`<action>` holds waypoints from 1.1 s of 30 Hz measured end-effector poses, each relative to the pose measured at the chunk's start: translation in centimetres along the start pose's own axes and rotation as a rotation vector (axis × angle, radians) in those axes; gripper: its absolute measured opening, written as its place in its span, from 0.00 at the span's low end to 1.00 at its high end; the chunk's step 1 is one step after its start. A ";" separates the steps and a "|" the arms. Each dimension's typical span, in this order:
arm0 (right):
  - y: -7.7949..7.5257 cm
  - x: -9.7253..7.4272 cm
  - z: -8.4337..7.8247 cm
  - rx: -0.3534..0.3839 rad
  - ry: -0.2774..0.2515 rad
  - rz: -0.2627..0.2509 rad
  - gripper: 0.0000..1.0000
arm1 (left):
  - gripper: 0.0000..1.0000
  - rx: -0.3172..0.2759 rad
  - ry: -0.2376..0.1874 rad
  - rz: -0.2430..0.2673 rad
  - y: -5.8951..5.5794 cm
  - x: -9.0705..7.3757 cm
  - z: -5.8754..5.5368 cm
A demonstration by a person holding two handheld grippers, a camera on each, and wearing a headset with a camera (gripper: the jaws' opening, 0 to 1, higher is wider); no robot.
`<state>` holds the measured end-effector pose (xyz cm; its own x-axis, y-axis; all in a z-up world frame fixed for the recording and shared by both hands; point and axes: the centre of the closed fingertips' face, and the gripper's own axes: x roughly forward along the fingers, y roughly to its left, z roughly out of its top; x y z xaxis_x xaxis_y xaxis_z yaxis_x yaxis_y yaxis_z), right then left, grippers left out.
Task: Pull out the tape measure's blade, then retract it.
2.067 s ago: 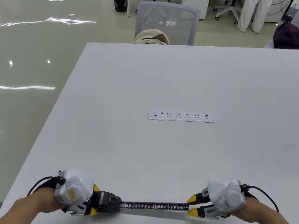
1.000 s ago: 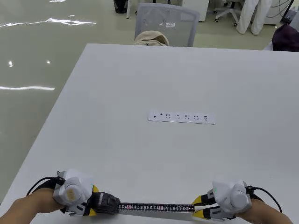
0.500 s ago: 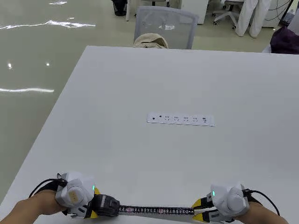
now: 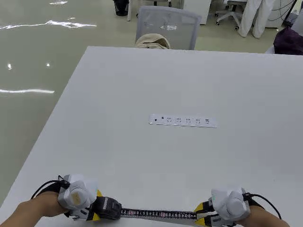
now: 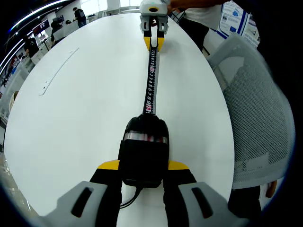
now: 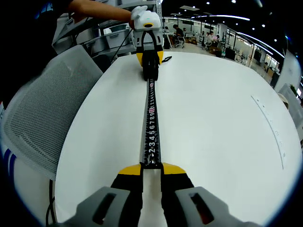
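Holding the tape measure [image 4: 108, 208] at the lower left of the head view with the left gripper [image 4: 96, 206], yellow-tipped jaws pressed against both sides of the black case. Sitting low and centred in the left gripper view, that case, wedged between the jaw tips, its mouth turned away from the camera. Pinching the free end of the blade [image 4: 158, 214] at the lower right of the head view with the right gripper [image 4: 199, 213], jaws drawn narrow onto the tip. Stretched out straight between the two grippers along the bottom edge of the head view, numbers facing up, close over the near edge of the white table [image 4: 189, 71]; touching the surface or just above it, cannot tell. Running up the middle of the right gripper view from the jaw tips to the case at the top centre. Lying well apart, past the middle of the table, a white power strip [image 4: 183, 121]. Standing at the far edge, top centre, a grey mesh chair [image 4: 168, 21].
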<state>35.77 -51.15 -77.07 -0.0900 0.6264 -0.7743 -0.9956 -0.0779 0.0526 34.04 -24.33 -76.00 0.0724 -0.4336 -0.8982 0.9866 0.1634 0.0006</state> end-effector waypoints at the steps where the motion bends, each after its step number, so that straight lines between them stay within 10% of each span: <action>1: -0.1 0.1 -0.1 0.000 0.004 -0.003 0.12 | 0.29 0.000 0.001 0.000 0.0 0.1 -0.1; 33: -0.2 0.6 -0.6 0.024 0.038 -0.014 0.17 | 0.30 -0.010 -0.005 -0.002 0.0 0.0 0.2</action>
<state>35.97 -51.24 -77.93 -0.0753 0.5975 -0.7983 -0.9971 -0.0503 0.0564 34.04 -24.53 -75.91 0.0715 -0.4381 -0.8961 0.9852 0.1714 -0.0052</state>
